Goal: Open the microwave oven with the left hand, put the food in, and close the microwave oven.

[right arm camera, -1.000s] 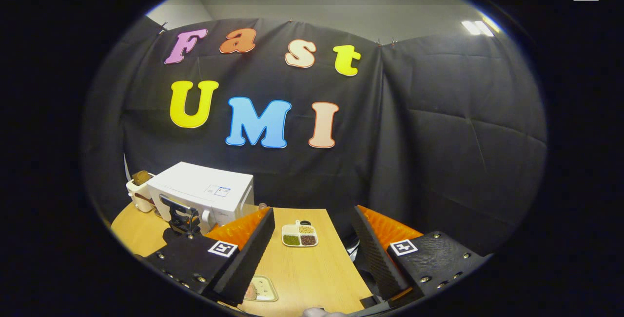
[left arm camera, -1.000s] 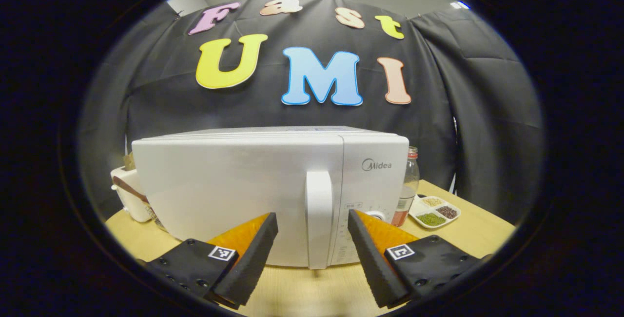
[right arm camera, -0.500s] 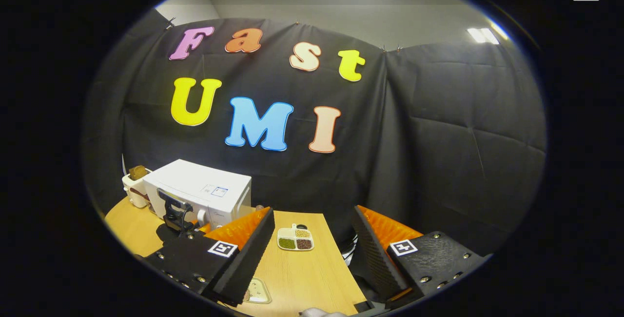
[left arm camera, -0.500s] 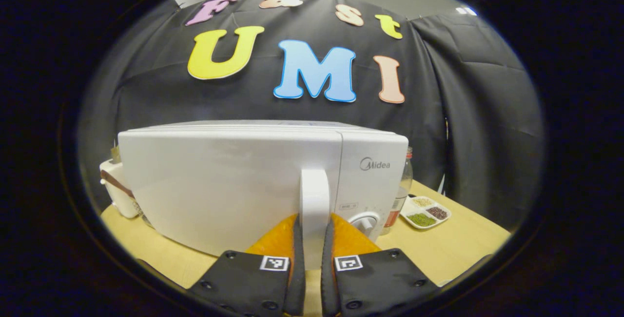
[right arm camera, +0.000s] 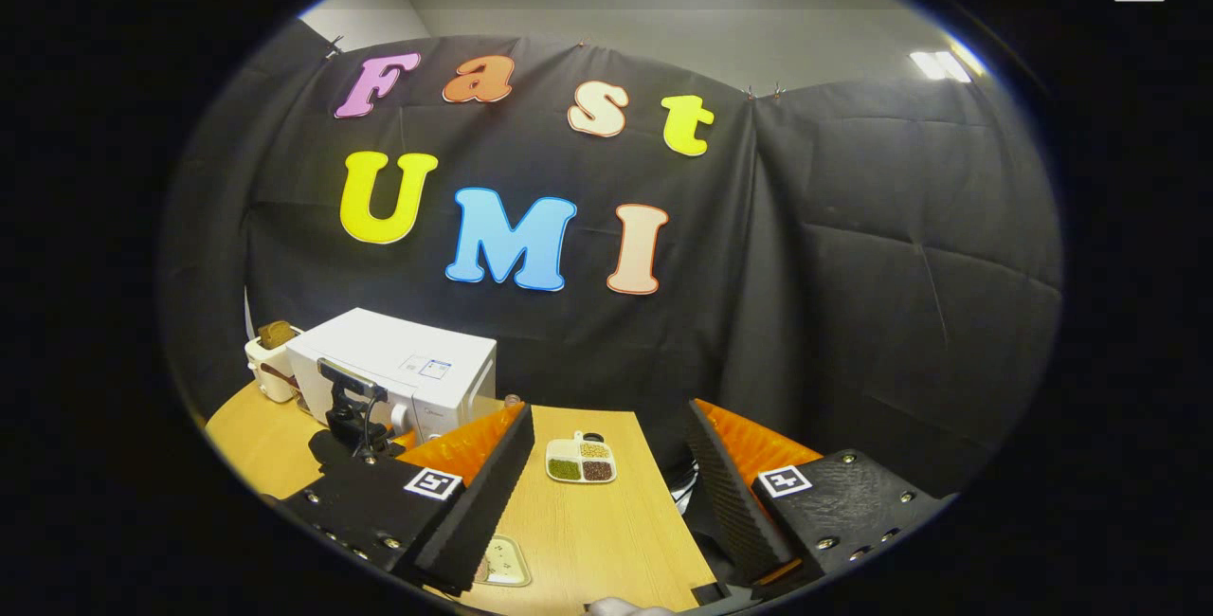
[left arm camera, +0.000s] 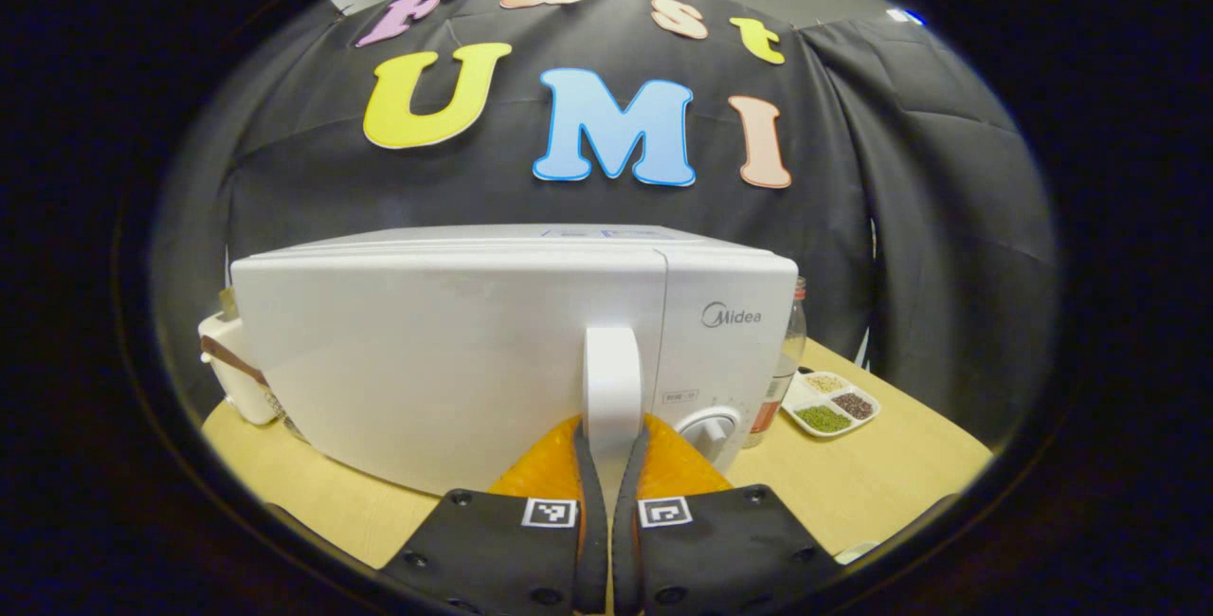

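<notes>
where the white microwave stands at the back left of the wooden table, its door is closed and the left gripper pinches the upright white handle, one orange-backed finger pressed on each side of it. in the left gripper view the dial sits just right of the handle, a bottle stands beside the microwave's right wall, and a divided dish of grains lies near it. a white toaster stands at the microwave's left.

in the right gripper view the right gripper hangs above the table with its fingers spread wide, nothing between them. the food tray lies on the table near the front edge, partly hidden behind the gripper's left finger. farther off, the microwave shows with the left gripper at its front.
</notes>
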A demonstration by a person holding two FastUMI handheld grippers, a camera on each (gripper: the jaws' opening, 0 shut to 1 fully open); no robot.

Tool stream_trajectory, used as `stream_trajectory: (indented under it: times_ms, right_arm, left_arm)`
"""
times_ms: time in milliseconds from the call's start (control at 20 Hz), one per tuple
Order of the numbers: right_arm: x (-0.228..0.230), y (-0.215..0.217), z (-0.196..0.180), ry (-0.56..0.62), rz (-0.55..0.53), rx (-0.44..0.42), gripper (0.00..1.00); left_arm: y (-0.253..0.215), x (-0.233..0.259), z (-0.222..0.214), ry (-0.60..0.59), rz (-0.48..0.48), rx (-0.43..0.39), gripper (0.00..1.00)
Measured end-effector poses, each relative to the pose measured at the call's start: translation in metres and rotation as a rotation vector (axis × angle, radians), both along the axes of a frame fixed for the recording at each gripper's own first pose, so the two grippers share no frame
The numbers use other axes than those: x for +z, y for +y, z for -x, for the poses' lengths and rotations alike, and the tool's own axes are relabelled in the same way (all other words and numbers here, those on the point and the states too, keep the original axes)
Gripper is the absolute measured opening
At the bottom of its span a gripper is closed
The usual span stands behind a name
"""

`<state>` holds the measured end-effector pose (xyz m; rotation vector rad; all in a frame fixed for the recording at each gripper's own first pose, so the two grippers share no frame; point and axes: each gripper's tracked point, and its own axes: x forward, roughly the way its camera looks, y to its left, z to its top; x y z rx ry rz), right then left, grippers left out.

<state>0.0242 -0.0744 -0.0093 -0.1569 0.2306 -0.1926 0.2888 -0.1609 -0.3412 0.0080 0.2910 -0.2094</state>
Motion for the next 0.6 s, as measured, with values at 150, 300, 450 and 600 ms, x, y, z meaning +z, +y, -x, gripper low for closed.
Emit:
stream_trajectory:
  times_ms: [150,300,450,600]
  right_arm:
    - [0.000,-0.004,0.006,-0.004,-0.009,0.004,0.98]
    - [-0.007,0.003,0.007,0.006,-0.038,0.034,0.98]
    - [-0.009,0.013,0.008,0.013,-0.043,0.072,0.98]
    - [-0.008,0.022,0.011,0.008,-0.025,0.108,0.98]
  left_arm:
    - [0.018,0.012,0.044,-0.081,-0.009,-0.031,0.10]
    - [0.038,0.009,0.076,-0.078,-0.015,-0.060,0.11]
    - [0.080,0.000,0.082,-0.032,-0.028,0.031,0.76]
    - [0.084,0.003,0.099,-0.027,-0.058,0.052,0.99]
